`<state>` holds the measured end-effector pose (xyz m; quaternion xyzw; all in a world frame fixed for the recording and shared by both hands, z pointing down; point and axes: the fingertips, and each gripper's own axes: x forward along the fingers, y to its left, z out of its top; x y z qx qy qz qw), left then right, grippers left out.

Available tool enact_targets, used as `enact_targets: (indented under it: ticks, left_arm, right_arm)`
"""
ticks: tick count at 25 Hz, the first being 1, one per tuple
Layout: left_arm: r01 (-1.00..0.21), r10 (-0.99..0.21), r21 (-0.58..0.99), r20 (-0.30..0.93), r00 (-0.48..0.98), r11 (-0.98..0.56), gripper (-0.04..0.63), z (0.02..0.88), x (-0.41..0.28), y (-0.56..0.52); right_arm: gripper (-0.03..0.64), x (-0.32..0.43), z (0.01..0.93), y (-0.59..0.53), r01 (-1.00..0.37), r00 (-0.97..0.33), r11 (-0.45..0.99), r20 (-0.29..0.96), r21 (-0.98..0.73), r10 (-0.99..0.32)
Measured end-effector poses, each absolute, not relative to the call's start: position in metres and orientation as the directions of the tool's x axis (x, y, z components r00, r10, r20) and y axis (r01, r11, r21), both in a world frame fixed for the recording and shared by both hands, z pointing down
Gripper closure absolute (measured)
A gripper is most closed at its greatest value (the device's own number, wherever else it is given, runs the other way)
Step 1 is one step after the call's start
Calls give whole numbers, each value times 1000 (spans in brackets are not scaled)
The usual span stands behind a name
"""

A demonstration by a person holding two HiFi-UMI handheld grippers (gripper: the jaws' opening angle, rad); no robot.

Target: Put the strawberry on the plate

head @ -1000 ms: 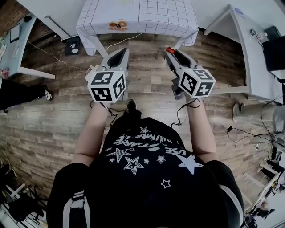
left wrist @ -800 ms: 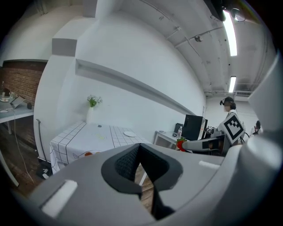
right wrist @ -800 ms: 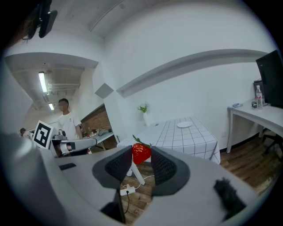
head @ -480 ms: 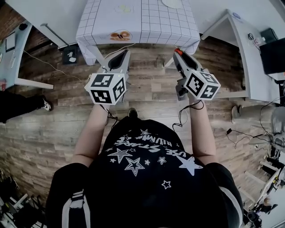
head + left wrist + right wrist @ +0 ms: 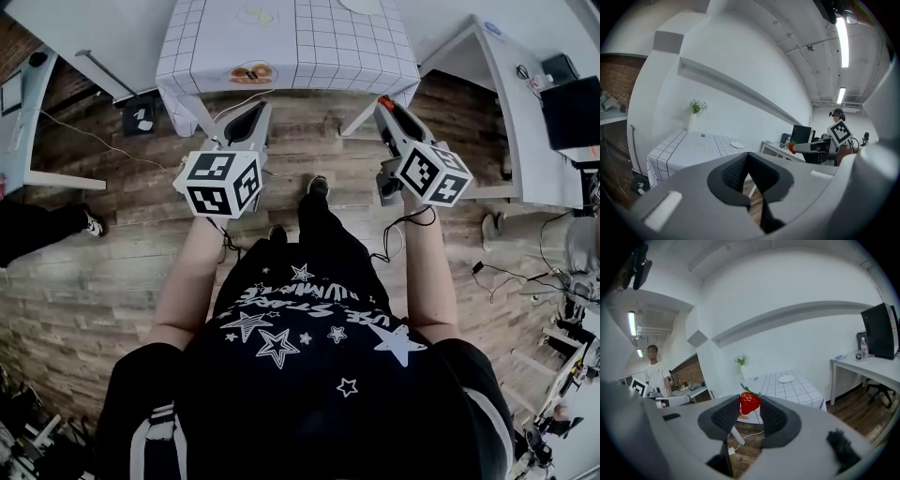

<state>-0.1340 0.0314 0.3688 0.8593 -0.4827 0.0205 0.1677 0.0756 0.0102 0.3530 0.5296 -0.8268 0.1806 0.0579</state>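
Note:
A red strawberry [image 5: 749, 402] with a green stem sits between the jaws of my right gripper [image 5: 750, 405], which is shut on it. In the head view the strawberry [image 5: 384, 99] shows at the tip of the right gripper [image 5: 386, 103], above the wooden floor just short of the table's front right corner. The small white plate [image 5: 786, 378] lies on the far part of the checked tablecloth [image 5: 797, 387]. My left gripper [image 5: 260, 111] hangs level beside it, jaws shut with nothing in them. From the left gripper view the plate [image 5: 737, 145] shows on the table too.
The table [image 5: 281, 42] carries an orange printed patch [image 5: 251, 72] near its front edge and a vase with a plant [image 5: 741, 363] at the back. A desk with a monitor [image 5: 881, 333] stands right. A person [image 5: 654, 373] stands far left. Cables [image 5: 94, 131] lie on the floor.
The person has stepped toward the table, one foot now forward. Both grippers have moved nearer the table's front edge, the right one still holding the strawberry.

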Motion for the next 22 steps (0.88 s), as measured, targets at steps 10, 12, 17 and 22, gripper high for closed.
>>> enact_targets:
  ticks: [10,12,17,22]
  left_arm:
    - [-856,-840,242,201,504,-456,586,369,-147,9]
    - [-861,-844,242,206,495,-446,588,370,-149,-1]
    - [-869,-846,239,223,483,-433,586,374,-146,-24]
    - [-874,-849,237,232,475,-424,588,378,-137,-53]
  right_arm:
    - [474,61,361,-32,-888,-447,387,273,-247,-852]
    - [474,60,365,-43,-885,-452,389,277,-255,-848]
    - [474,61,373,-70,-877,-465,393,287,-275,-837]
    - [474,72,379,-100,-876,-467,391,295,-284,-833]
